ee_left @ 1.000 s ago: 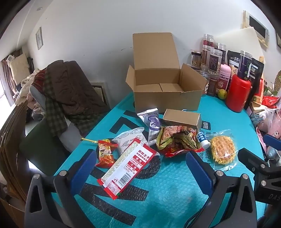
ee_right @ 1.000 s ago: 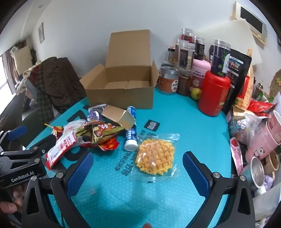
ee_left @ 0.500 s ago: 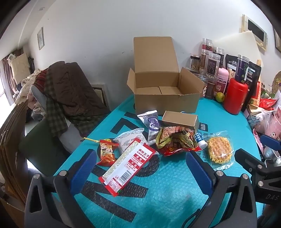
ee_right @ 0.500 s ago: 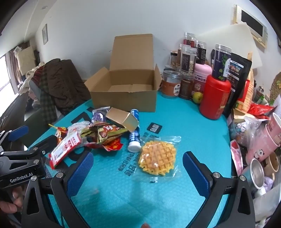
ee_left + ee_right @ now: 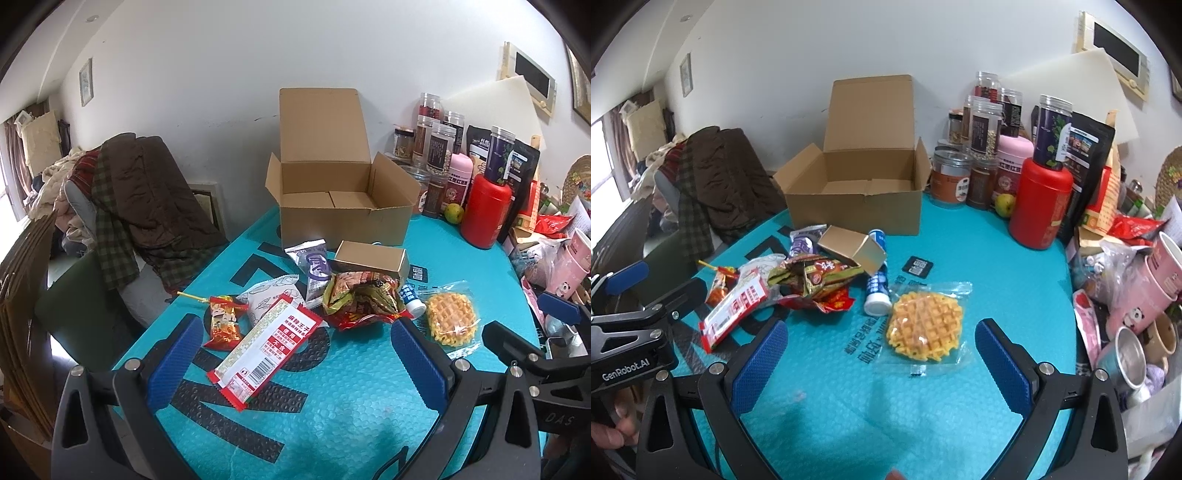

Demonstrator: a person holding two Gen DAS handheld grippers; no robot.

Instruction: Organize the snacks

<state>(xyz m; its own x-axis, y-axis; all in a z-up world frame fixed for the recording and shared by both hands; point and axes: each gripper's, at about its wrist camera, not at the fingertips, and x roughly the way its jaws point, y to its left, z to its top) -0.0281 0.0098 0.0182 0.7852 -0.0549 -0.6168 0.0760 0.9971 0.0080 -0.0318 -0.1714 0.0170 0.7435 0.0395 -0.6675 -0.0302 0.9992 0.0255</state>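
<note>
Hovering before the first pick, nothing yet boxed.
Both the left gripper (image 5: 295, 360) and right gripper (image 5: 881, 363) were spread, empty; the waffle pack (image 5: 924, 325) lay just ahead of the right, needing a descent.

Snack pile (image 5: 317, 295) fronts the box (image 5: 340, 206); jars (image 5: 990, 155) crowd seemingly right.

Both views are bright and evenly lit, with soft daylight entering from a window (image 5: 605, 162) at far left, blown out to white. Shadows on the table (image 5: 351, 387) are faint and short. The waffle wrapper (image 5: 925, 326) shows small glints of glare. Fisheye distortion bends the walls and curves the table edge, and black vignetting fills the corners. Focus is sharp at centre; edges are slightly soft.
</note>
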